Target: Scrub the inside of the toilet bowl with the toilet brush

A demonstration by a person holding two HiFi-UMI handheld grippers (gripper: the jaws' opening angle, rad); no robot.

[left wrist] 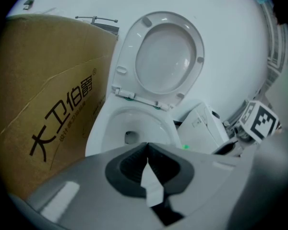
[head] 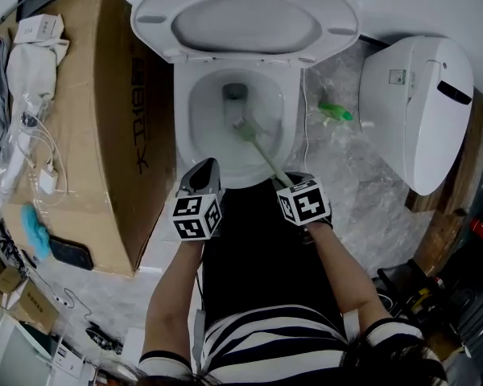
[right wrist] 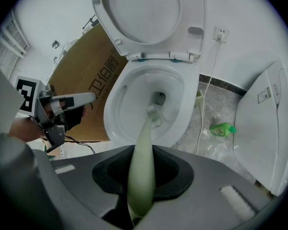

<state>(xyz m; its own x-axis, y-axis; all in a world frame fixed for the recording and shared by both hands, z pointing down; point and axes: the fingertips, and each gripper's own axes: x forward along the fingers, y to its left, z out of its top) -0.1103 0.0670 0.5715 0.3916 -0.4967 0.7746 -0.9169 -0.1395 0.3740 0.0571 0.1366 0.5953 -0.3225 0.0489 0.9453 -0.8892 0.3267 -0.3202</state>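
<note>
Probably light and stiff, the pale-green plastic toilet brush (right wrist: 145,131) is clenched handle-end by the right gripper (right wrist: 143,163); left gripper (left wrist: 148,163) closed, empty.

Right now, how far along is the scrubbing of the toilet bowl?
Done: the toilet seat is up and the right gripper is shut on the toilet brush. In hand: the brush head is inside the toilet bowl, near the drain opening. Left: I cannot tell how much is scrubbed; the left gripper is shut, empty, near the rim.
</note>
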